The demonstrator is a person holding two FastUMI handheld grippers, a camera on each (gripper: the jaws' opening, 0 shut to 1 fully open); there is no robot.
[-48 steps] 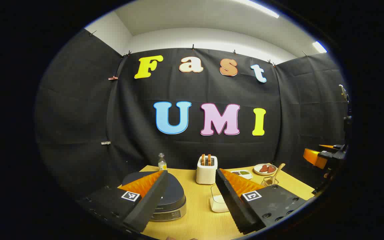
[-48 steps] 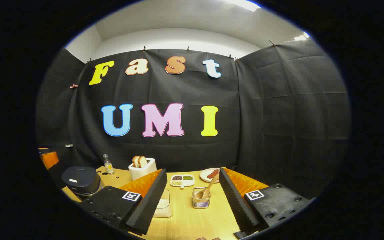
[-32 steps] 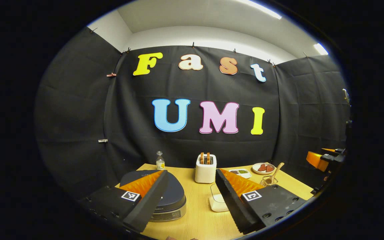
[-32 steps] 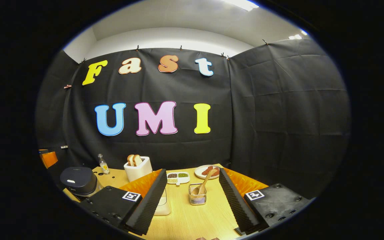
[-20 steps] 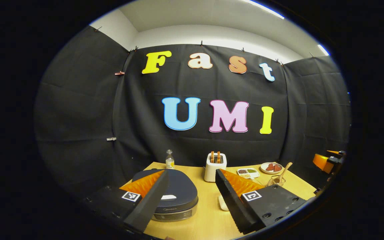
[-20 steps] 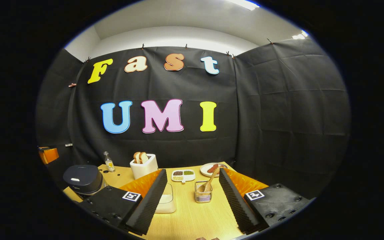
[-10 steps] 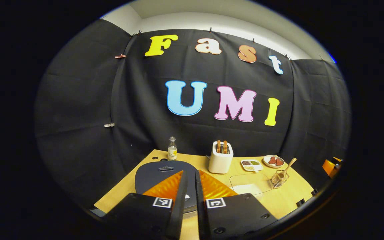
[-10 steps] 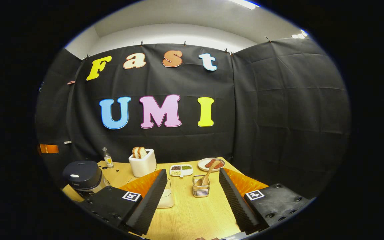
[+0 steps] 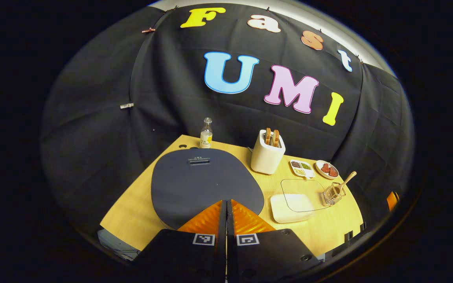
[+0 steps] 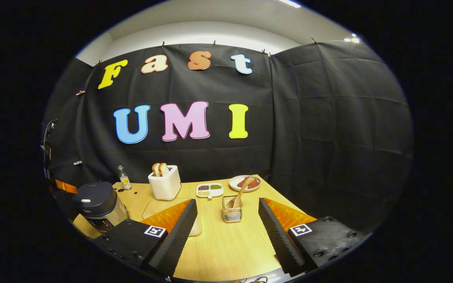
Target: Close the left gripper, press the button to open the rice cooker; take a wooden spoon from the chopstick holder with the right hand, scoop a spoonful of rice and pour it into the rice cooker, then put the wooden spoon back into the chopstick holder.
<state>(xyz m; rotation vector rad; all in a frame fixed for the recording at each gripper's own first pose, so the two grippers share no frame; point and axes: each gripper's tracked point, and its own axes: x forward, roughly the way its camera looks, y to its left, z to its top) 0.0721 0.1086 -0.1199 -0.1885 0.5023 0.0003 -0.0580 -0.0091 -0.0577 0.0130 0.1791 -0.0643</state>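
- Left gripper view: the left gripper (image 9: pixel 226 204) sits at the bottom centre, its two fingers pressed together with nothing between them, tips over the near edge of the rice cooker (image 9: pixel 205 182) lid.
- The dark lid is down and takes up the centre left of the wooden table (image 9: pixel 132 212).
- To its right lie a rice container (image 9: pixel 295 196) under a clear lid, then the wire chopstick holder (image 9: pixel 330 194) with the wooden spoon (image 9: pixel 344 184) leaning out of it.
- Behind stand a small bottle (image 9: pixel 206 133) and a white toaster (image 9: pixel 267 155).
- Right gripper view: the right gripper (image 10: pixel 228 214) at the bottom has its fingers spread wide, holding nothing.
- Between them, farther off, stands the chopstick holder (image 10: pixel 232 214) with the wooden spoon (image 10: pixel 239 194) upright in it.
- The rice cooker (image 10: pixel 98 204) is at lower left, lid shut.
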